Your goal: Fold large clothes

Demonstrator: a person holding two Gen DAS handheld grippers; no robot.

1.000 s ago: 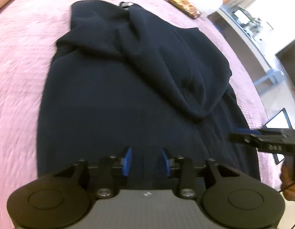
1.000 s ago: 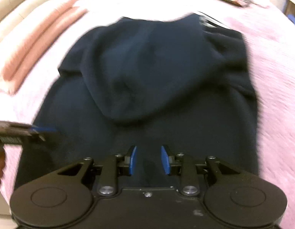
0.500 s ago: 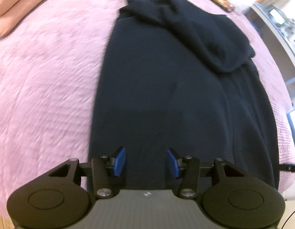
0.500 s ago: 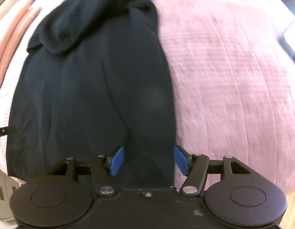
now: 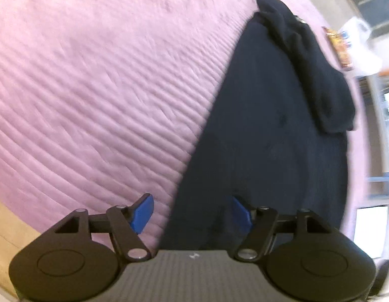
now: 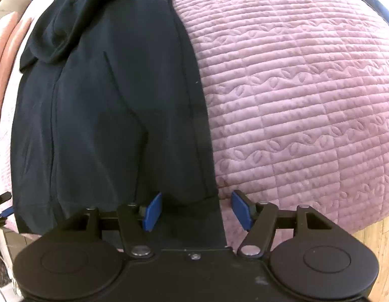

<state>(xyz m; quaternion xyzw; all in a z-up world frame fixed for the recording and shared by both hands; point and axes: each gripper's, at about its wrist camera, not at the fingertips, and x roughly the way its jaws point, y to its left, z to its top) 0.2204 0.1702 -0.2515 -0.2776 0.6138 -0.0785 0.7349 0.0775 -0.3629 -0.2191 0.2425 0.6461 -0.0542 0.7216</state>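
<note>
Now both hands are spreading outward from the middle of the dark garment (image 6: pixel 114 115) on the pink quilt (image 6: pixel 307 88) — left gripper (image 5: pixel 191 214) and right gripper (image 6: pixel 197 210) opening, gripping nothing, each straddling a bottom corner — likely readying the lengthwise fold.

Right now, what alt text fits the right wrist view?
The right gripper, jaws opening, straddles the near right corner of a dark navy garment lying flat on a pink quilted bedspread; its blue pads are not pressing on the cloth.
</note>
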